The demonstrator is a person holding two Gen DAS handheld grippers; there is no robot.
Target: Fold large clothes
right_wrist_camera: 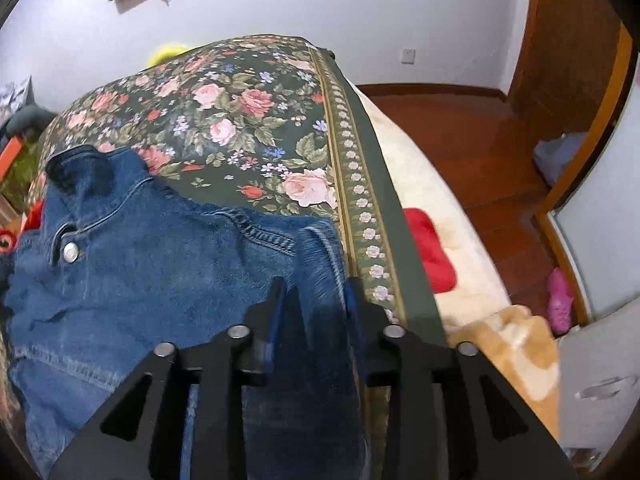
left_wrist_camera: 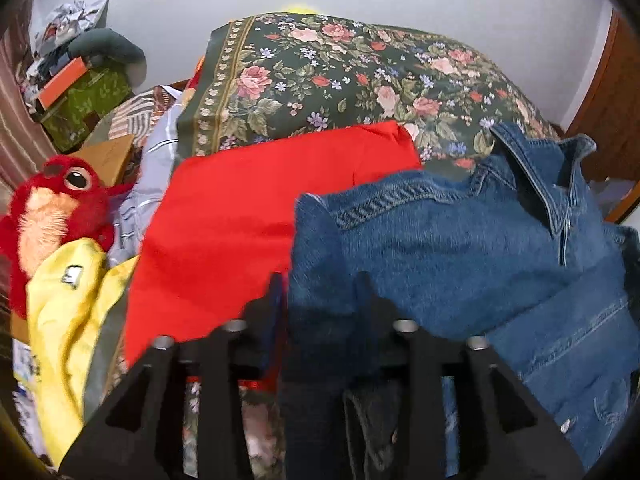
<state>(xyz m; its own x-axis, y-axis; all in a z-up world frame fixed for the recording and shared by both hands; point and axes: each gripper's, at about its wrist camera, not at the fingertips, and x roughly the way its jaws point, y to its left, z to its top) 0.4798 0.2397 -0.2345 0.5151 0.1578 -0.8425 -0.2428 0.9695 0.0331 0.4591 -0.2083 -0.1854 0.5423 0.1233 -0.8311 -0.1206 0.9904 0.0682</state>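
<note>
A blue denim jacket [left_wrist_camera: 460, 248] lies on a bed covered with a dark green floral spread [left_wrist_camera: 340, 80], collar away from me. My left gripper [left_wrist_camera: 320, 284] is shut on the jacket's left shoulder and sleeve fold. My right gripper [right_wrist_camera: 316, 284] is shut on the jacket's [right_wrist_camera: 160, 264] right shoulder fold near the spread's [right_wrist_camera: 248, 120] bordered edge. Denim fills the gap between both pairs of fingers. A silver button [right_wrist_camera: 71, 251] shows at the collar.
A red cloth [left_wrist_camera: 240, 208] lies left of the jacket. A red plush toy [left_wrist_camera: 56, 208], a yellow garment [left_wrist_camera: 68, 308] and boxes [left_wrist_camera: 80, 104] crowd the left. On the right are a cream blanket [right_wrist_camera: 452, 208], a red cushion [right_wrist_camera: 432, 252], wooden floor [right_wrist_camera: 480, 128] and a door [right_wrist_camera: 600, 220].
</note>
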